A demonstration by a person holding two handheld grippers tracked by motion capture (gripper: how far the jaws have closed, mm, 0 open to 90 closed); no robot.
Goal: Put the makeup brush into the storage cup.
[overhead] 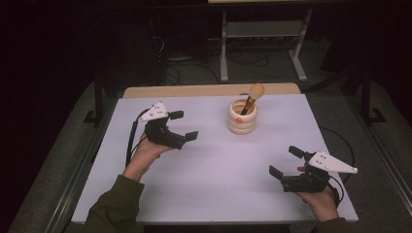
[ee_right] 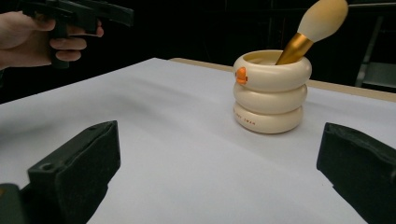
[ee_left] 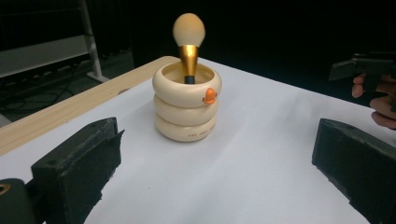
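Note:
A cream ringed holder [overhead: 242, 117] [ee_left: 186, 103] [ee_right: 272, 92] with a small orange beak stands upright on the white table top [overhead: 214, 165], toward the back centre. A makeup brush [overhead: 253, 96] [ee_left: 188, 43] [ee_right: 314, 28] with a gold ferrule and pale round tip leans inside it. My left gripper [overhead: 184, 125] [ee_left: 212, 172] is held open at the left of the holder, with nothing between its jaws. My right gripper [overhead: 286, 161] [ee_right: 217, 172] is held open near the front right of the table, also with nothing in it.
A wooden strip [overhead: 209, 90] runs along the table's far edge. Beyond it stands a metal frame [overhead: 262, 34] with cables on the dark floor. A cable [overhead: 340, 141] lies off the table's right side. Each gripper view shows the other hand far off.

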